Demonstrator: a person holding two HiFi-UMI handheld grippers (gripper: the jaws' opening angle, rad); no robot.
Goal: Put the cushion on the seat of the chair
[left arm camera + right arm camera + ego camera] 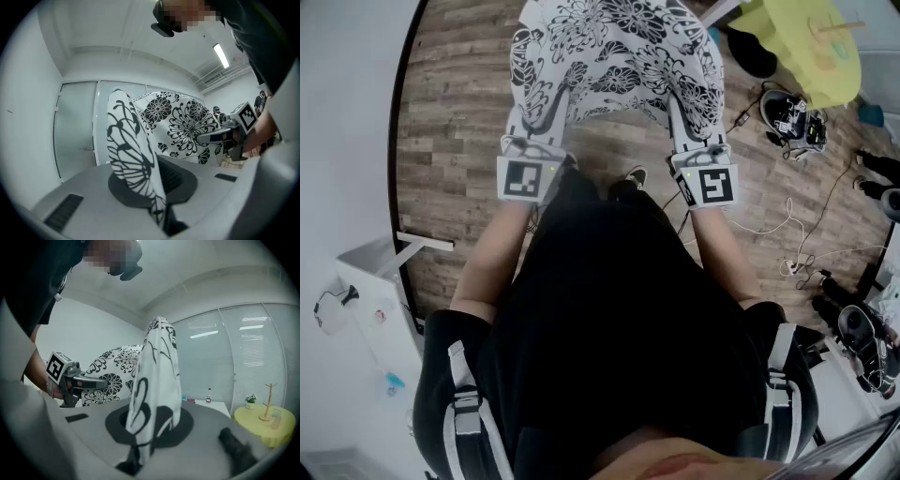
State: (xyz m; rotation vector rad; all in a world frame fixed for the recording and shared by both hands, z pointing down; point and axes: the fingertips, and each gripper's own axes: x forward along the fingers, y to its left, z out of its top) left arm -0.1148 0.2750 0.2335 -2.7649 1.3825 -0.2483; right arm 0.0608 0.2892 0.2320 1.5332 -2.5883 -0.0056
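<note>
Two grippers carry the load; the left gripper [161,218] and the right gripper [136,459] are each clamped tight on a thin fold at one near corner of the black-and-white floral cushion [614,56], which hangs spread between them at upper centre of the head view, off the wooden floor [459,94]. No chair appears in any view (so the seat must lie outside the frames, and a turn or a walk is probably needed).

Likely failures: each hold is on little more than a pinch of cover, so a swing or a tug from one side could pull a corner free and let the cushion drop; pulling the grippers apart would strain the same two folds; the spread cushion also hides the floor directly ahead.

Edges and room: loose cables [797,244] trail across the right of the frame, a snag risk for feet; a yellow round table [811,37] closes the upper right; a white wall [347,112] and white furniture [380,281] bound the left; bare boards at upper left look like the freest room.
</note>
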